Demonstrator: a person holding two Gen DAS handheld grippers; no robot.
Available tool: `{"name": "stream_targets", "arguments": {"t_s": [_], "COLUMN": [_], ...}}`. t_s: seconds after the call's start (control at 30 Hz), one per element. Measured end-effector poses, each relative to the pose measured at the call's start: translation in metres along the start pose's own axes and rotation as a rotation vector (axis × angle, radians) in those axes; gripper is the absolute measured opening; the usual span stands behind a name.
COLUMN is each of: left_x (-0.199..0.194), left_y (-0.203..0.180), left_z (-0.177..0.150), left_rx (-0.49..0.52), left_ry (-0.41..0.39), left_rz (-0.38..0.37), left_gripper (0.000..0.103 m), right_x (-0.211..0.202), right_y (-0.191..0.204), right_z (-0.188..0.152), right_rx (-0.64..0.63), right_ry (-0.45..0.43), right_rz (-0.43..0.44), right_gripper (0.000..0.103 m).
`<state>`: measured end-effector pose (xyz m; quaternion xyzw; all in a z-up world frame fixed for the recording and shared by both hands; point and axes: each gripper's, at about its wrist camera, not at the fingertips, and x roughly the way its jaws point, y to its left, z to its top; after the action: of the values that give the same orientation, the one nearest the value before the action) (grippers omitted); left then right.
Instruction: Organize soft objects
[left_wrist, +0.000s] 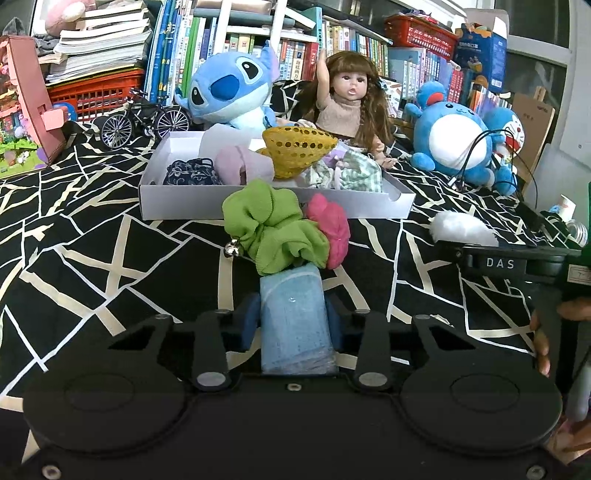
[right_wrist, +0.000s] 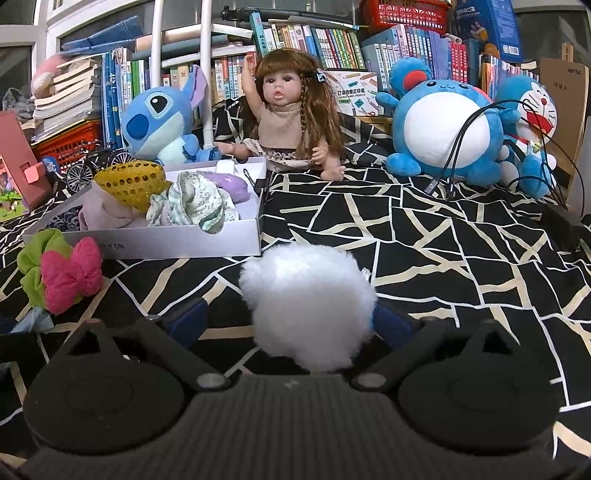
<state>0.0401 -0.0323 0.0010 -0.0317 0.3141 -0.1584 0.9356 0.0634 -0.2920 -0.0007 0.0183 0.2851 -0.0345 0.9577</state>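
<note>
My left gripper (left_wrist: 291, 317) is shut on a light blue folded cloth (left_wrist: 293, 339), its blue pads pressing both sides. Just beyond it a green scrunchie (left_wrist: 269, 225) with a small bell and a pink bow (left_wrist: 332, 229) lie on the black patterned bedspread (left_wrist: 92, 240). Behind them is a white box (left_wrist: 258, 206) with several soft items, among them a yellow mesh piece (left_wrist: 295, 147). My right gripper (right_wrist: 290, 321) is open, with a white fluffy pom-pom (right_wrist: 310, 302) between its wide-set fingers (right_wrist: 188, 319). The box (right_wrist: 166, 243), scrunchie (right_wrist: 37, 258) and bow (right_wrist: 72, 275) lie to its left.
A Stitch plush (left_wrist: 229, 88), a long-haired doll (right_wrist: 291, 110), a round blue plush (right_wrist: 443, 125) and a Doraemon plush (right_wrist: 532, 110) line the back, with black cables (right_wrist: 461, 155) draped over them. A model bicycle (left_wrist: 144, 118), red crates and stacked books stand at the back left.
</note>
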Motion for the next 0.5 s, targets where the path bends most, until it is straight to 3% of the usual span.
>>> {"name": "stream_targets", "arguments": {"t_s": [0.13, 0.3, 0.37, 0.5], "left_x": [-0.0014, -0.0049, -0.0064, -0.0088], "left_y": [0.0003, 0.0008, 0.0013, 0.0042], "left_z": [0.0002, 0.0007, 0.0012, 0.0051], "left_rx": [0.003, 0.001, 0.0, -0.008], "left_ry": [-0.001, -0.004, -0.008, -0.019], "left_rz": [-0.002, -0.006, -0.006, -0.002], "left_gripper": [0.035, 0.035, 0.035, 0.035], "right_x": [0.0026, 0.0032, 0.0018, -0.0011], "right_y": [-0.0015, -0.0021, -0.0047, -0.0088], "right_z": [0.0007, 0.0002, 0.0007, 0.0022], "right_rx": [0.007, -0.006, 0.005, 0.024], "right_ry": [0.012, 0.01, 0.009, -0.001], "right_rz": [-0.014, -0.055, -0.052, -0.045], "right_gripper": [0.091, 0.066, 0.061, 0.06]}}
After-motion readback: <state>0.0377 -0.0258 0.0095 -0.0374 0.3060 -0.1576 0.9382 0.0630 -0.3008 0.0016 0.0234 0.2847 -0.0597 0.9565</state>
